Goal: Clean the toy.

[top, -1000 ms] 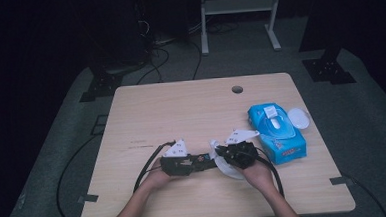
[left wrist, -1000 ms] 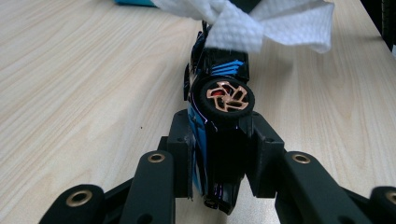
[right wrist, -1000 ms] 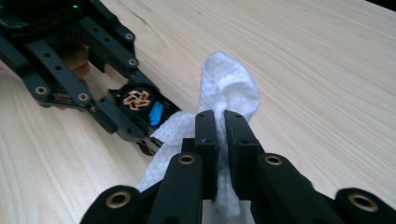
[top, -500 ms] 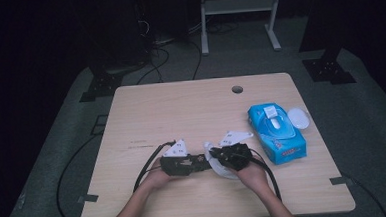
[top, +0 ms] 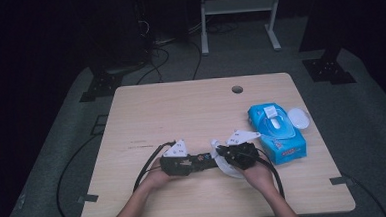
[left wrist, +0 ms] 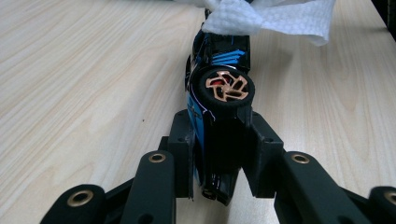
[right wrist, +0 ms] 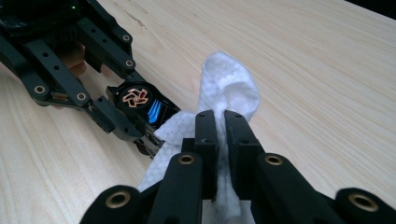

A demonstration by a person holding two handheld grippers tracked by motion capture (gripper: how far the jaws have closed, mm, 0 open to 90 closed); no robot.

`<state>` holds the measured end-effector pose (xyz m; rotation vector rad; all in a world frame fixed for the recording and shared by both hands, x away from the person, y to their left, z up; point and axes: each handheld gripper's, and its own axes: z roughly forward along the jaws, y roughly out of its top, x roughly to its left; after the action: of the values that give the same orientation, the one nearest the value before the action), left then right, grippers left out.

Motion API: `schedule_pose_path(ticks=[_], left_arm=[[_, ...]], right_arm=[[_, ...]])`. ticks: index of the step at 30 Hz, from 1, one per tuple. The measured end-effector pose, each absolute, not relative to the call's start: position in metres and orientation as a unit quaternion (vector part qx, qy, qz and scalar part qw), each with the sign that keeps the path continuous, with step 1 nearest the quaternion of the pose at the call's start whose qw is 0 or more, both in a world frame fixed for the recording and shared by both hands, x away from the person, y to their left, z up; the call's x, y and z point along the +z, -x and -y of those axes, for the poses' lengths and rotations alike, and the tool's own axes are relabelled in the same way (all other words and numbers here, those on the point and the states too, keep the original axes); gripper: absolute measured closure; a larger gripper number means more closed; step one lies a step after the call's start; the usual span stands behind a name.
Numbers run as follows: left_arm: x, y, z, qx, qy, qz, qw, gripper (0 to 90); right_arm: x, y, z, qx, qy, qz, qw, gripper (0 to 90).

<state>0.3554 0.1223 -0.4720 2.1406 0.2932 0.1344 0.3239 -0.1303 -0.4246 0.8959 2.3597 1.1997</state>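
A small black and blue toy car (left wrist: 219,93) with copper wheel rims lies on its side, clamped between the jaws of my left gripper (left wrist: 219,140). In the high view the left gripper (top: 203,160) points right, at the table's front middle. My right gripper (right wrist: 220,123) is shut on a white tissue (right wrist: 229,91) that drapes over the car's far end (right wrist: 152,112). In the high view the right gripper (top: 222,154) meets the left one over the tissue (top: 224,167).
A blue pack of wipes (top: 276,131) lies at the right of the wooden table (top: 181,114), with a white oval lid (top: 297,117) beside it. A cable hole (top: 237,89) sits near the far edge. Cables trail off the front edge.
The right gripper with the tissue has shifted left along the car towards the left gripper. The left gripper has stayed in place.
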Motion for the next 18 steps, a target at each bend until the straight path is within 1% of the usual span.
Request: schedule_pose_path(ticks=[6, 13, 18], left_arm=[[-0.472, -0.355, -0.120, 0.058, -0.875, -0.113, 0.468, 69.8], [-0.472, -0.355, -0.122, 0.056, -0.876, -0.113, 0.466, 70.0], [-0.472, -0.355, -0.123, 0.057, -0.876, -0.111, 0.466, 70.1]], right_arm=[[-0.423, -0.325, 0.148, 0.419, -0.340, -0.823, 0.179, 84.0], [-0.424, -0.321, 0.130, 0.422, -0.311, -0.834, 0.174, 84.0], [-0.424, -0.324, 0.153, 0.415, -0.339, -0.823, 0.188, 84.0]])
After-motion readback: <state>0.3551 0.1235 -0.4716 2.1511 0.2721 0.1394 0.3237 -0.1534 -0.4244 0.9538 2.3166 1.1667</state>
